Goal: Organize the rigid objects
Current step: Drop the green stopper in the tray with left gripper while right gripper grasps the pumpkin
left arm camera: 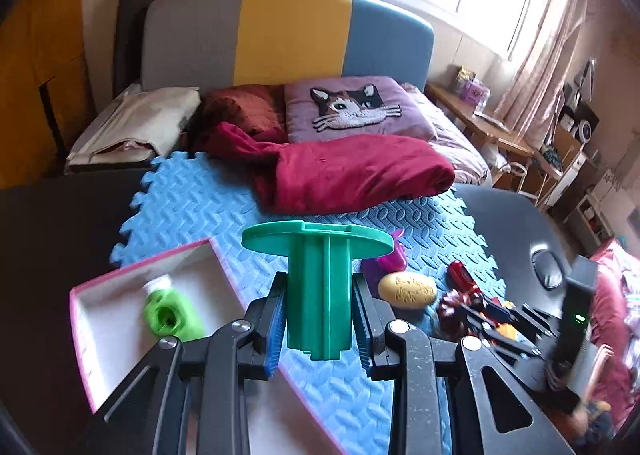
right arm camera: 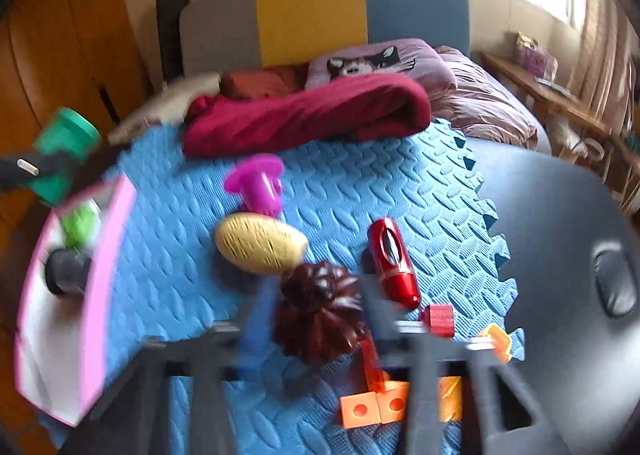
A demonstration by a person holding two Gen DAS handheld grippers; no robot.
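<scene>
Blue foam mat point(left arm camera: 192, 207) below: left gripper point(left arm camera: 318, 315) jaws clamp a green spool point(left arm camera: 318, 279); right gripper point(right arm camera: 316, 319) jaws pinch a brown ridged mould point(right arm camera: 320, 315).

- Green spool point(left arm camera: 318, 287): smooth, matt moulded plastic
- Blue mat point(right arm camera: 360, 191): foam, embossed ribbed texture
- Red car point(right arm camera: 394, 261): glossy, reflective finish
- Brown ridged mould point(right arm camera: 320, 315): glossy plastic
- Yellow oval point(left arm camera: 407, 290): matt, engraved surface
- Crimson blanket point(left arm camera: 352, 171): soft matt cloth
- Box point(left arm camera: 120, 319): pink-edged, looks like card, matt white inside
</scene>
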